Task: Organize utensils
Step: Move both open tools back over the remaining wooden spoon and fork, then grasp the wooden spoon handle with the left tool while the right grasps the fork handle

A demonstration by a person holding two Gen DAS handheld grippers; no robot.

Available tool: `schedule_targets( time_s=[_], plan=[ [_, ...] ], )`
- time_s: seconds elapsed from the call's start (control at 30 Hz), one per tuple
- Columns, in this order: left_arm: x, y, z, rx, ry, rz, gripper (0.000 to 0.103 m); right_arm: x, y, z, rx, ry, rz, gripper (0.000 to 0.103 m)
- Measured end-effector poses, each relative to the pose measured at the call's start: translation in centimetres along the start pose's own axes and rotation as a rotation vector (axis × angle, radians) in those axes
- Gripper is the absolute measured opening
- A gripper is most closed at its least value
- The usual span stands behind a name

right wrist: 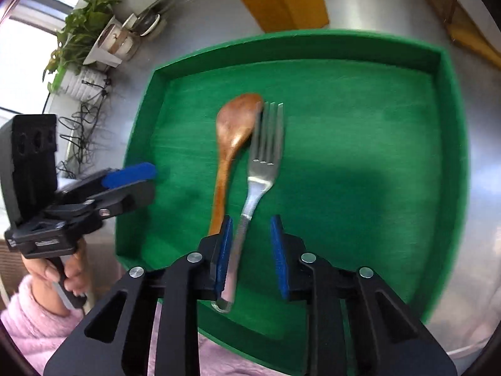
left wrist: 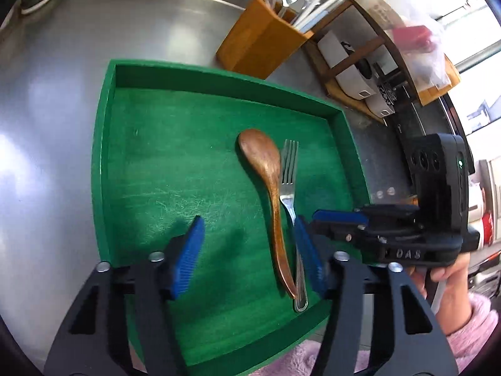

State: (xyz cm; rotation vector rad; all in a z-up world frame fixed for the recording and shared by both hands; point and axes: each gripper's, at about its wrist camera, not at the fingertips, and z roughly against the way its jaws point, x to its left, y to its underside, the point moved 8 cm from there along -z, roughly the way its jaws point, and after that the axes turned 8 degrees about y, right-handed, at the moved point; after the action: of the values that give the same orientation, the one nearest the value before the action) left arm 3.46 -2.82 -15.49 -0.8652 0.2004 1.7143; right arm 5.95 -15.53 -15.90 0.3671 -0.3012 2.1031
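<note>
A wooden spoon [left wrist: 264, 169] and a metal fork [left wrist: 289, 172] lie side by side in a green tray [left wrist: 108, 144] on a steel counter. My left gripper [left wrist: 247, 253] is open above the tray's near half, with both handles between its pads. My right gripper [right wrist: 252, 247] is open, its blue pads either side of the fork [right wrist: 263, 156] handle; the left pad is close to it. The spoon [right wrist: 233, 128] lies just left of the fork. The tray rim [right wrist: 454, 144] surrounds them. The right gripper also shows in the left wrist view [left wrist: 335, 219].
A wooden utensil holder [left wrist: 260, 40] with forks, spoons and chopsticks stands behind the tray. A wooden rack [left wrist: 360, 72] with white items stands at the right. Potted plants [right wrist: 84, 50] and cables are at the counter's left. The left gripper shows in the right wrist view [right wrist: 131, 175].
</note>
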Motion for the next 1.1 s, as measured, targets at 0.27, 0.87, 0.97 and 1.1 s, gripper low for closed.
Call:
schedule_targets(
  time_s=[0.27, 0.87, 0.97, 1.1],
  plan=[
    [-0.6, -0.6, -0.4, 0.001, 0.023, -0.002, 0.047, 1.7, 0.4, -1.0, 0.012, 0.178, 0.090, 0.014],
    [-2.9, -1.4, -5.6, 0.118, -0.113, -0.138, 0.048, -2.9, -0.1, 0.2, 0.052, 0.200, -0.052, 0.013],
    [-2.3, -1.7, -5.7, 0.121, -0.192, -0.151, 0.024, -2.8, -0.3, -0.2, 0.066, 0.194, -0.071, 0.014],
    [-0.8, -2.1, -5.2, 0.140, -0.204, -0.110, 0.009, -2.8, -0.4, -0.3, 0.081, 0.207, -0.090, 0.014]
  ],
)
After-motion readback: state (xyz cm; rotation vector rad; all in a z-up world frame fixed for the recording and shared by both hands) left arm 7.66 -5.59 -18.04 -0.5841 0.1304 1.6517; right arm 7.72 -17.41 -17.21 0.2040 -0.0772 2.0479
